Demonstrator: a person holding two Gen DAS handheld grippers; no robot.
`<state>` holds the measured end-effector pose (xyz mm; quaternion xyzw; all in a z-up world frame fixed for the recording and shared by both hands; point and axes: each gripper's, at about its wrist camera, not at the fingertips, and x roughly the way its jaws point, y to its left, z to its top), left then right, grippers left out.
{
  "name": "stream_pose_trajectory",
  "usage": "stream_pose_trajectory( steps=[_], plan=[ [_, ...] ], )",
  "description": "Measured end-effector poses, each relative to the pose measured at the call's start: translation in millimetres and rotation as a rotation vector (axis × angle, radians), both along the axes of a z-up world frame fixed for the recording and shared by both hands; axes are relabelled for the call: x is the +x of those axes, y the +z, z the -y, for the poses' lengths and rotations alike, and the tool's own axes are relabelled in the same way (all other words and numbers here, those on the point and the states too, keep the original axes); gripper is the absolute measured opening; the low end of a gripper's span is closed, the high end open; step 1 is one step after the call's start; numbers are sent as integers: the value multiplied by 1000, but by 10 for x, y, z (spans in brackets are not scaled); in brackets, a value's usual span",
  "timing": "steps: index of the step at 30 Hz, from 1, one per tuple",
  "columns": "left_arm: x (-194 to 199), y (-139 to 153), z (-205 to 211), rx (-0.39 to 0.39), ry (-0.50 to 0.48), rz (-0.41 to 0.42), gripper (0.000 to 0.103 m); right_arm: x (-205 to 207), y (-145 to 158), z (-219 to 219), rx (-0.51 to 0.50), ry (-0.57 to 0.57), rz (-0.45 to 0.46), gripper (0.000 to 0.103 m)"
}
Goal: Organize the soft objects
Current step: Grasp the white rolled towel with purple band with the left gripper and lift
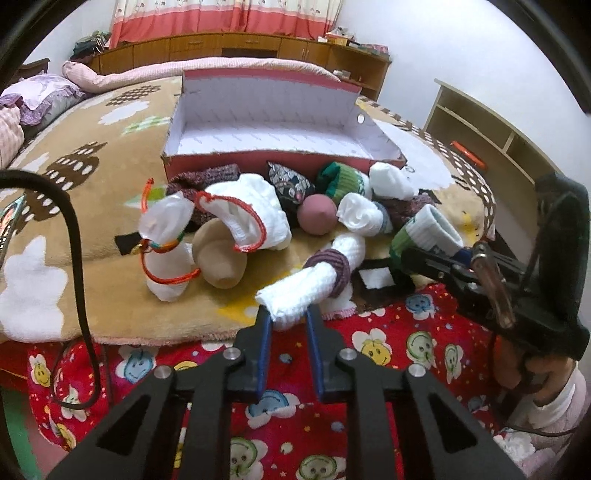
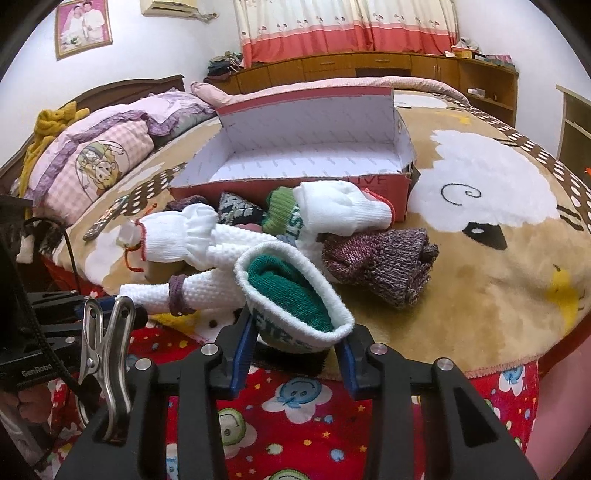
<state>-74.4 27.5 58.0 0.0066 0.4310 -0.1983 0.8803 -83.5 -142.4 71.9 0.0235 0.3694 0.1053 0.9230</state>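
On the tan blanket (image 1: 110, 162), in front of the open shoebox (image 1: 273, 157), the end of a white rolled sock with a purple band (image 1: 314, 280) is pinched by the left gripper (image 1: 288, 317), while the green-lined white sock (image 2: 295, 295) beside it is clamped by the right gripper (image 2: 297, 338).

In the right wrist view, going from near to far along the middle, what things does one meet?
right gripper → white and green sock held in it → white glove → open red box → curtain.
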Motion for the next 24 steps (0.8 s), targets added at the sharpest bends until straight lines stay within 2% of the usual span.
stream_pose_trajectory(
  steps=[13,24],
  plan=[
    [-143,240,-64,-46,13,58,16,-107,150,-42,22,22,38,40],
    [-74,446,-90,-84,38,99,16,-116,289,-77,44,47,54,40]
  ],
)
